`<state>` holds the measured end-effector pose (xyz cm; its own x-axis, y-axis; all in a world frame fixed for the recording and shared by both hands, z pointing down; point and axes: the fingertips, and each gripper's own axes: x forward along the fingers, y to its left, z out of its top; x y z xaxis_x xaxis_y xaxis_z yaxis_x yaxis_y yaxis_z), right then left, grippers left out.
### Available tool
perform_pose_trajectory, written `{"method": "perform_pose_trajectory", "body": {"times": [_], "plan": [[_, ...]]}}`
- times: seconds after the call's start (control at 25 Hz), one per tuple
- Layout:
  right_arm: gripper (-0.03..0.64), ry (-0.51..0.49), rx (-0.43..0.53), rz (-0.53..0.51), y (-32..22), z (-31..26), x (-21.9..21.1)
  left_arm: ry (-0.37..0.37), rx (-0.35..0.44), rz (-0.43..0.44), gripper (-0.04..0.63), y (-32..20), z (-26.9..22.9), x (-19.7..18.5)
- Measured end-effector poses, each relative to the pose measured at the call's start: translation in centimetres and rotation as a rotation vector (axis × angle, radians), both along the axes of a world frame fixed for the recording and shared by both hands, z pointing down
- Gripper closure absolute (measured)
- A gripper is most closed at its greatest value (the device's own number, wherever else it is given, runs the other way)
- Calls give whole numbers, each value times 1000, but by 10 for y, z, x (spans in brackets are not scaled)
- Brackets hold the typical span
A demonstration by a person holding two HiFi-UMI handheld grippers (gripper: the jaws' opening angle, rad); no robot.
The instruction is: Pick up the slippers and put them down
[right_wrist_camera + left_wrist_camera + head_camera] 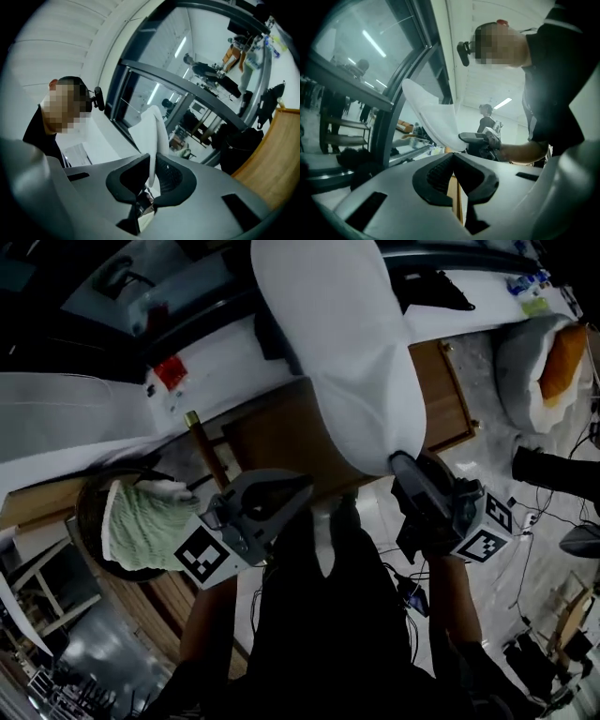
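A large white slipper (347, 352) hangs upright in the middle of the head view, in front of a wooden cabinet (281, 432). My right gripper (401, 463) is shut on its lower right edge. In the right gripper view the slipper's thin edge (157, 131) runs down between the closed pads of that gripper (151, 161). My left gripper (305, 486) is to the slipper's lower left, jaws together, with nothing between them. In the left gripper view its tips (453, 157) meet, and the slipper (436, 117) shows beyond them, apart from them, held by the right gripper (480, 138).
A green knitted cloth (141, 526) lies in a dark round basket (89, 498) at the left. A white tabletop (84, 409) with a red object (171, 371) runs behind. A white and orange bag (548, 362) sits at the upper right. Cables cross the pale floor (525, 559).
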<state>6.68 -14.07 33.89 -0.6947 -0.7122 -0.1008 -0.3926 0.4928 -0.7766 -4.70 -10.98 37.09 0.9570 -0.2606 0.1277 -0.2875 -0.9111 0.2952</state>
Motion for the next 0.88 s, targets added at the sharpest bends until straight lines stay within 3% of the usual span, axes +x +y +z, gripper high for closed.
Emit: {"method": "perform_pose_trajectory", "body": {"times": [0.2,0.44,0.6,0.88], "plan": [[571,-14,-133,-2,12,86,14,6,-63,12,584,2,52,24],[571,-3,-336,22,41,186,13,20,-197,46,584,26,98,28],[571,12,-445,24,63,234,13,22,-222,88,584,40,112,40],[571,37,-543,24,80,280,13,37,-256,119,584,48,134,52]]}}
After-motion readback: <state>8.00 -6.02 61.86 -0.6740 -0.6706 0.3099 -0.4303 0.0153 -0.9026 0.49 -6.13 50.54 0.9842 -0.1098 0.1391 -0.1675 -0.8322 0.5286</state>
